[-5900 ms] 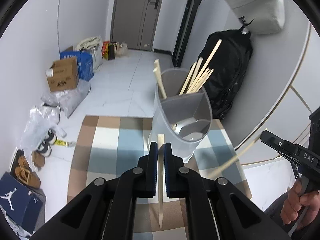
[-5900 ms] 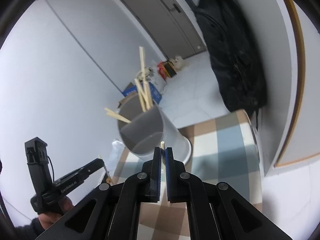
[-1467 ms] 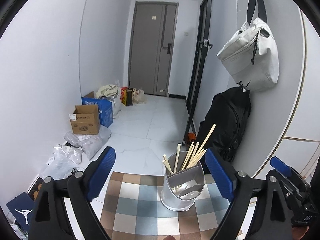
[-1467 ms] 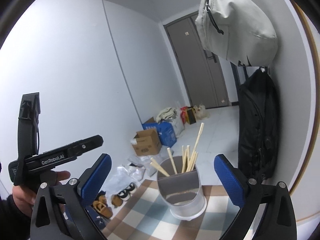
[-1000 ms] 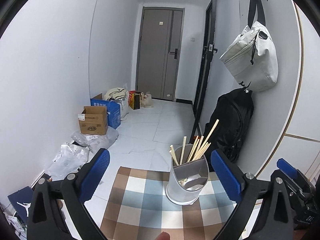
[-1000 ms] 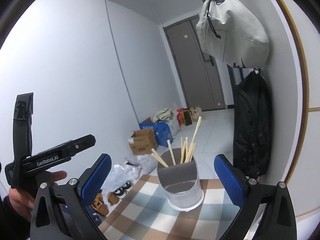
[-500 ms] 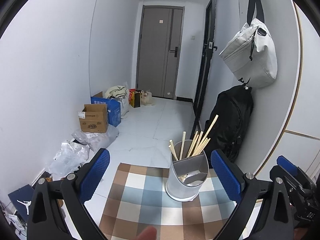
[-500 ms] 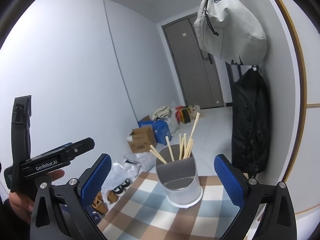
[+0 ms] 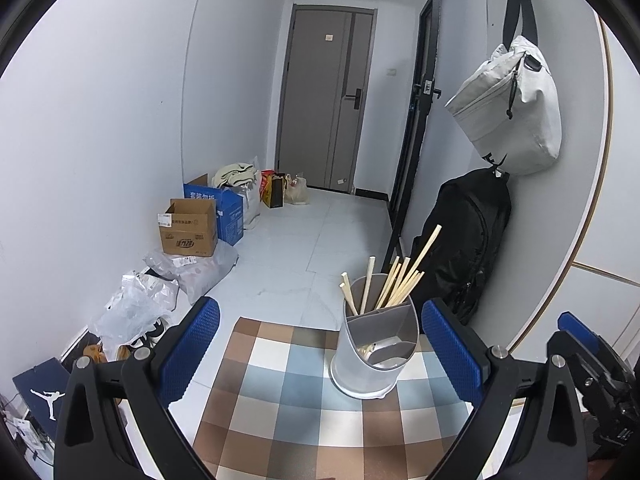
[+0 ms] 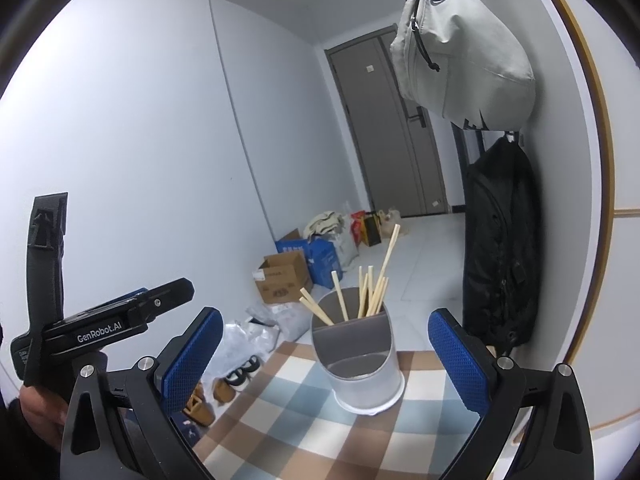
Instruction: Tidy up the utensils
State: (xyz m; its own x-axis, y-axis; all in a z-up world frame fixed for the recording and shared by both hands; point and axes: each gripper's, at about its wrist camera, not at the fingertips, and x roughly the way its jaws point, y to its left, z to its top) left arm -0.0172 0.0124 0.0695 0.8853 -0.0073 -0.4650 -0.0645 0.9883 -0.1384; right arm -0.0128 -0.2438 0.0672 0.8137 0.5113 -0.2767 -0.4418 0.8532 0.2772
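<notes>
A grey utensil holder (image 9: 374, 354) stands on the checked tablecloth (image 9: 288, 412). Several wooden chopsticks (image 9: 400, 280) stand in its rear compartment, and a metal utensil lies in the front one. My left gripper (image 9: 320, 340) is wide open and empty, pulled back from the holder. My right gripper (image 10: 326, 344) is wide open and empty; the holder (image 10: 358, 364) and its chopsticks (image 10: 372, 284) show between its fingers. The left gripper's body (image 10: 100, 328) shows at the left of the right wrist view.
The table's far edge lies just behind the holder. Beyond it are floor clutter: a cardboard box (image 9: 188, 228), plastic bags (image 9: 136, 308), shoes (image 10: 218, 388). A black backpack (image 9: 468, 248) and a grey bag (image 9: 512, 108) hang on the right wall.
Both grippers were shut on a chopstick near the holder; they now stand wide open and empty, drawn back. The holder has more chopsticks. In the last second little moved.
</notes>
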